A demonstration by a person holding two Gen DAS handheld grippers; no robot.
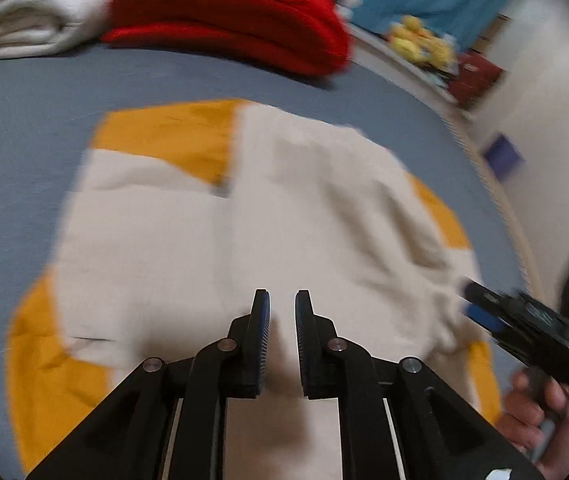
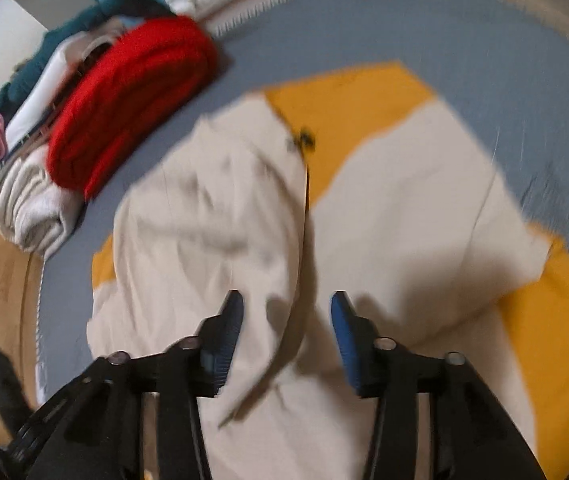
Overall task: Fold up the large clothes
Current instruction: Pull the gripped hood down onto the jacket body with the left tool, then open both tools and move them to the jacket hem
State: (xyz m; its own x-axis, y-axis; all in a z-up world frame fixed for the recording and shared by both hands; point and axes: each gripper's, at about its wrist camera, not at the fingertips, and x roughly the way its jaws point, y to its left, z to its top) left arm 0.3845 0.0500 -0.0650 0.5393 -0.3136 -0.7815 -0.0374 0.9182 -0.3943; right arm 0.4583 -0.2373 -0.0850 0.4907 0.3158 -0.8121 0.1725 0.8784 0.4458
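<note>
I had one large garment (image 1: 188, 240) in front of me, cream with mustard-yellow panels, lying spread across the middle of both views on the grey-blue bed sheet (image 1: 24, 128). In the left wrist view it looked mostly flat, with a straight vertical edge running down its centre and yellow patches showing at the upper left, lower left and right side. In the right wrist view the left half was rumpled and heaped in folds, while the right half lay smoother, with a yellow band at the top and another at the lower right. A small dark mark sat near the central seam, too blurred for me to identify.

My left gripper (image 1: 282, 300) hovered above the cloth at the bottom centre, its jaws slightly apart with a narrow gap and nothing between them. My right gripper (image 2: 286, 300) stood with its jaws well apart over a raised fold; the blue pads did not press on the fabric. It also showed at the lower right of the left wrist view, held by a hand (image 1: 540, 412).

I counted two other folded items beyond the garment: one red blanket (image 1: 224, 16) and one off-white towel (image 1: 40, 20) beside it, at the upper left. More stacked clothes behind them were too blurred to count.
</note>
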